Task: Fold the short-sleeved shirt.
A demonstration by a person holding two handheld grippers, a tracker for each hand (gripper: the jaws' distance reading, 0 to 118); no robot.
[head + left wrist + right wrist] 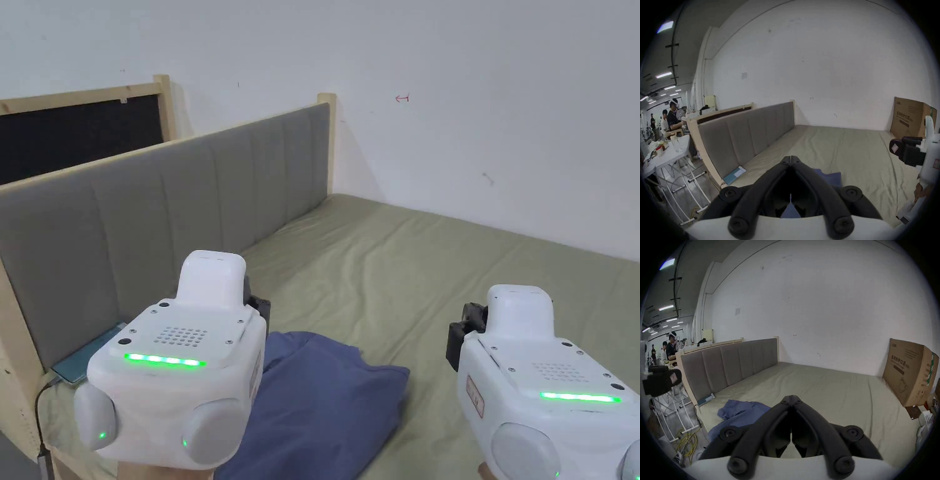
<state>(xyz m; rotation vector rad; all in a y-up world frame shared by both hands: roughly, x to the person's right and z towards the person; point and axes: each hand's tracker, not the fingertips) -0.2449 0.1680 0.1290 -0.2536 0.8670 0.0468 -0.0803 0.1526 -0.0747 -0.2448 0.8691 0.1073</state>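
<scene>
Blue shirt (pixel 743 412) lies rumpled; left claw (pixel 791 157) and right claw (pixel 791 396) pressed together, empty; box (pixel 907 371) print unreadable.

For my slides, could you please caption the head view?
Both grippers, left and right, hover above a crumpled blue shirt on the bed.

Blue shirt on the bed
The shirt (pixel 319 400) is lying rumpled and loosely bunched on the olive sheet (pixel 450 275), near the padded headboard (pixel 162 206).
</scene>
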